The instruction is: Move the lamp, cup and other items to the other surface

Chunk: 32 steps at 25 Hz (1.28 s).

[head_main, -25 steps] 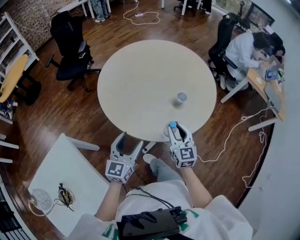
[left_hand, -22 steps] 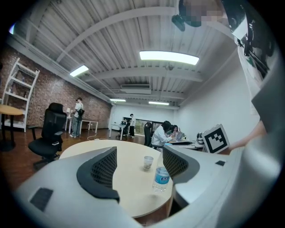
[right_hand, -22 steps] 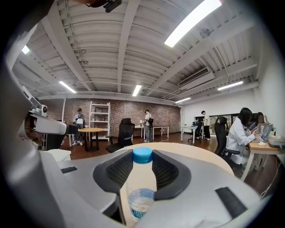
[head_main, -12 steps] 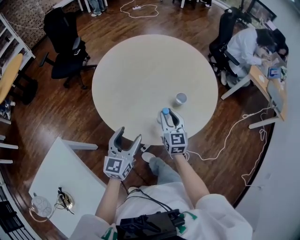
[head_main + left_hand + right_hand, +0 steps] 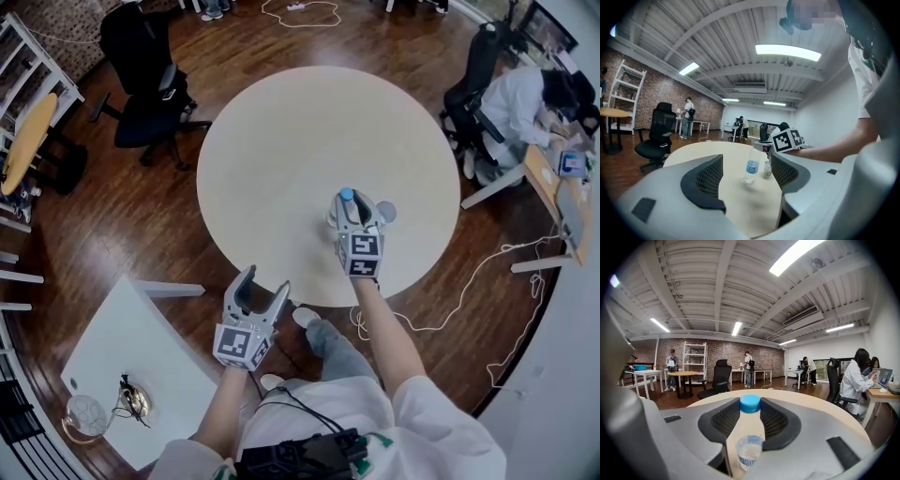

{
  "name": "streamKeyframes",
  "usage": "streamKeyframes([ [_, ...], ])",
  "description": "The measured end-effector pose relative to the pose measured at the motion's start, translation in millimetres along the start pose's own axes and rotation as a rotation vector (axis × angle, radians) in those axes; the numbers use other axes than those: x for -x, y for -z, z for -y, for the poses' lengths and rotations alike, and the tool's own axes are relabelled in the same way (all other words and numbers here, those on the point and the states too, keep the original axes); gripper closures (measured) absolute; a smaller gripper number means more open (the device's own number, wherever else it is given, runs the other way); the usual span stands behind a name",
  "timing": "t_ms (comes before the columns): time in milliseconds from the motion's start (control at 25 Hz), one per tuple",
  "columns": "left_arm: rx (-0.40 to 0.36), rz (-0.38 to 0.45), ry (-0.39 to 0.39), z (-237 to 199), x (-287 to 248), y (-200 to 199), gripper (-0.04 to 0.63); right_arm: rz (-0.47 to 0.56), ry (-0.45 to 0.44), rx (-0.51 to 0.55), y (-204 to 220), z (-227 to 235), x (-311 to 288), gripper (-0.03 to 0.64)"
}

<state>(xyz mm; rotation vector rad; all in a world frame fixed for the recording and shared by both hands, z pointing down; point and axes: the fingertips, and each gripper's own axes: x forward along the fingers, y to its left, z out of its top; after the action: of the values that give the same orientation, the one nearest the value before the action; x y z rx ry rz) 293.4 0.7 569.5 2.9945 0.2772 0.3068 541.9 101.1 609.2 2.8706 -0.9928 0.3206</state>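
Item: water bottle, clear thin plastic, blue cap; we have the right gripper closed on its body over the round worktop, just beside the cup. Probably light, smooth and easily dented; we judge a mid-body hold best. Left gripper: jaws wide apart, empty.

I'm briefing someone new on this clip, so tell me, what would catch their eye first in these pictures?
The big round table fills the middle of the head view, with a small cup near its right side. Right beside that cup the right claw is shut on a blue-capped water bottle, while the left claw hangs open and empty at the table's near edge.
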Motion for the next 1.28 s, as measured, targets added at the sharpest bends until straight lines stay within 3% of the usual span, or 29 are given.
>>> streamKeyframes([
  [240, 0.004, 0.007, -0.029, -12.7, -7.1, -4.4, 0.295, -0.014, -0.007, -0.01, -1.8, 10.1, -38.6, 0.468],
  [440, 0.008, 0.01, -0.046, -20.9, -5.9, -8.6, 0.295, -0.013, -0.007, 0.042, -0.9, 8.9, -55.7, 0.459],
  [600, 0.024, 0.01, -0.065, -23.3, 2.3, -12.1, 0.295, 0.014, 0.018, 0.025, -12.7, 14.9, -49.5, 0.321],
  [800, 0.033, 0.034, -0.084, -25.1, 20.8, -24.8, 0.295, 0.049, -0.001, 0.002, -23.3, 6.1, -21.7, 0.314],
  [1040, 0.027, 0.078, -0.148, -29.1, 58.3, -40.6, 0.295, 0.112, -0.132, -0.035, -48.8, -49.2, 33.4, 0.314],
  [1280, 0.008, 0.128, -0.255, -40.4, 118.3, -35.9, 0.295, 0.182, -0.371, 0.002, -66.3, -151.2, 81.2, 0.314],
])
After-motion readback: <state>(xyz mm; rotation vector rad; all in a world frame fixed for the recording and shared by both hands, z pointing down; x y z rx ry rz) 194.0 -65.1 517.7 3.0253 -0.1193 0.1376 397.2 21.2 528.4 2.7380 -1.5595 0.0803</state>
